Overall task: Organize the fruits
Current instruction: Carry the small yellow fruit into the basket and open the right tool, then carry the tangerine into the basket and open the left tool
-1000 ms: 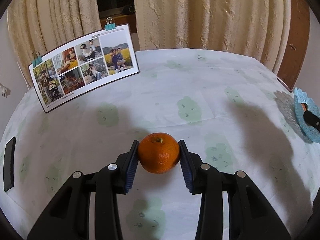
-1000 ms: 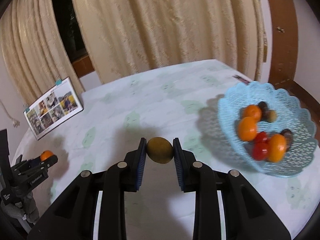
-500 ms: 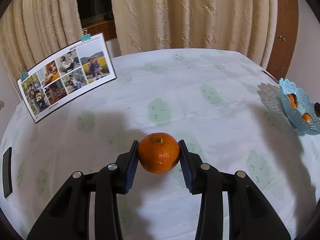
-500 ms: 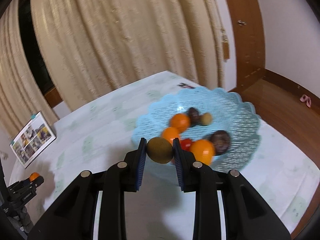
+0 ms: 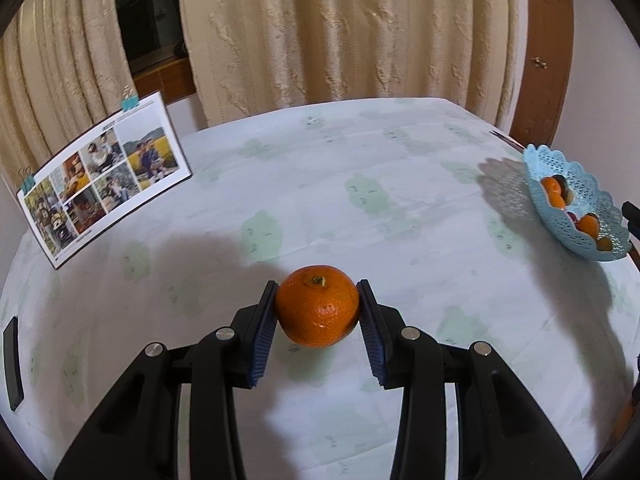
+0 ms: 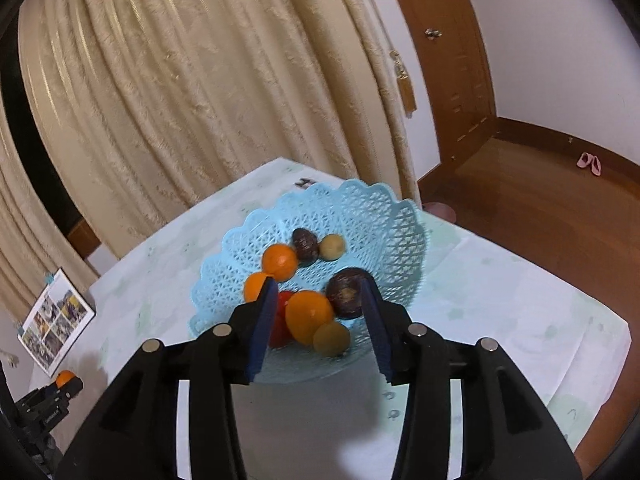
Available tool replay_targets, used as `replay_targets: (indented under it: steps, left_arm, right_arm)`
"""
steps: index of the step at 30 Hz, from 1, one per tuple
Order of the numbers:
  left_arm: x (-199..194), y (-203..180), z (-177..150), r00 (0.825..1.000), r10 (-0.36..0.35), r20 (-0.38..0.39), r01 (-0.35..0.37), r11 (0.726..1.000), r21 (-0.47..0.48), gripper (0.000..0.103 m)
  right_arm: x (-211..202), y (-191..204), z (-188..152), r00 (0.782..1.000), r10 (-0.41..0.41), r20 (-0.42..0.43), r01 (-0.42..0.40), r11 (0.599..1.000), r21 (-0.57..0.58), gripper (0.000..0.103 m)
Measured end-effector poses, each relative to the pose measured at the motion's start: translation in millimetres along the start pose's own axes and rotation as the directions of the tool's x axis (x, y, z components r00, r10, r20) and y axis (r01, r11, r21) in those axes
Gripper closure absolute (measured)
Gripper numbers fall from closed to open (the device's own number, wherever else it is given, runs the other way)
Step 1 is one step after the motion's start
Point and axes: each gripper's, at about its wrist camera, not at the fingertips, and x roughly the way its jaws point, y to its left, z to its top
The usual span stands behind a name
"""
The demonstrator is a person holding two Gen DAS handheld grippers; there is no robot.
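My left gripper (image 5: 318,312) is shut on an orange (image 5: 317,311) and holds it above the table; it also shows far left in the right wrist view (image 6: 66,380). My right gripper (image 6: 319,312) is open and empty, above the near side of the light blue lattice basket (image 6: 236,248). The basket holds several fruits: oranges (image 6: 280,260), dark round fruits (image 6: 346,292), a red one and a yellow-green fruit (image 6: 331,338) lying at the near edge. In the left wrist view the basket (image 5: 536,200) sits at the far right table edge.
A photo calendar (image 5: 104,176) stands at the table's left back, also in the right wrist view (image 6: 54,322). A black flat object (image 5: 11,364) lies at the left edge. Cream curtains (image 5: 340,28) hang behind. Wooden floor (image 6: 540,220) lies beyond the table's right edge.
My right gripper moved over the basket, opened and let go of the yellow-green fruit, which now lies in the basket. My left gripper turned right with the orange.
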Motion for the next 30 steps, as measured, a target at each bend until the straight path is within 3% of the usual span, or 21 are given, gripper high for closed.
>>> replay_targets:
  steps: [6, 13, 18, 30]
  left_arm:
    - [-2.2, -31.9, 11.3, 0.999, -0.049, 0.014, 0.049, 0.998, 0.043, 0.063]
    - [-5.6, -88.8, 33.1, 0.990, -0.133, 0.052, 0.126, 0.984, 0.127, 0.063]
    - [-5.3, -130.5, 51.8, 0.978, -0.188, 0.086, 0.170, 0.969, 0.180, 0.063]
    - [6.1, -209.3, 76.8, 0.954, -0.282, 0.103, 0.245, 0.929, 0.278, 0.063]
  right_arm:
    - [-16.0, -13.0, -6.7, 0.991, -0.089, 0.101, 0.087, 0.996, 0.024, 0.058]
    - [-21.1, -20.0, -20.6, 0.976, -0.151, 0.154, 0.148, 0.989, 0.030, 0.045]
    - [-19.9, -27.1, -27.0, 0.978, -0.144, 0.151, 0.137, 0.989, 0.056, 0.036]
    - [-17.1, -43.5, -29.9, 0.981, -0.140, 0.136, 0.119, 0.981, 0.150, 0.034]
